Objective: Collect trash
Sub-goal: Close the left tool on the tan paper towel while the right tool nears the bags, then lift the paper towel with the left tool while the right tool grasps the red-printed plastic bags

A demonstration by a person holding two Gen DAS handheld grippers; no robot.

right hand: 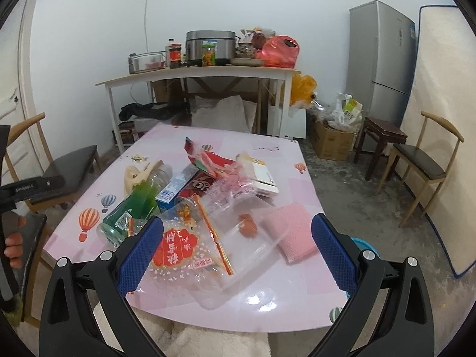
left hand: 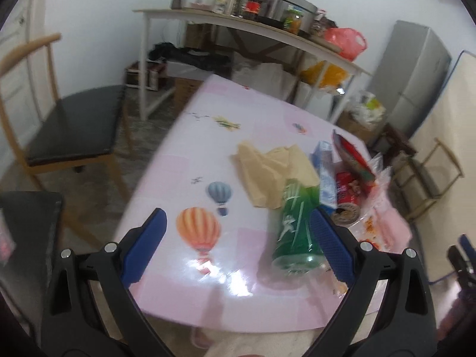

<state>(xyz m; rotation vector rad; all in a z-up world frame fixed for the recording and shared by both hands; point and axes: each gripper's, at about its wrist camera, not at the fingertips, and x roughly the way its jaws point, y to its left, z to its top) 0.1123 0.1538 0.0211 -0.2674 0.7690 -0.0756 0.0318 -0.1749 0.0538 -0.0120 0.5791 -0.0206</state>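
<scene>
Trash lies heaped on the pink balloon-print table [right hand: 297, 270]. A green plastic bottle [right hand: 134, 205] lies on its side beside a blue carton [right hand: 174, 190] and a red snack can [right hand: 199, 189]. A clear plastic tray [right hand: 253, 238] holds a clear wrapper with a red label [right hand: 175, 253] and two small brown pieces. A pink sponge [right hand: 293, 232] sits to the right. My right gripper [right hand: 238, 253] is open above the tray. My left gripper [left hand: 238, 247] is open, its right finger beside the green bottle [left hand: 294, 232]; crumpled beige paper [left hand: 267, 172] lies beyond.
Wooden chairs stand at the left [left hand: 74, 125] and right [right hand: 428, 160] of the table. A white side table [right hand: 202, 74] with a cooker and jars stands behind, a fridge [right hand: 380, 59] at the right. A hand [right hand: 13, 244] holds the left gripper's handle.
</scene>
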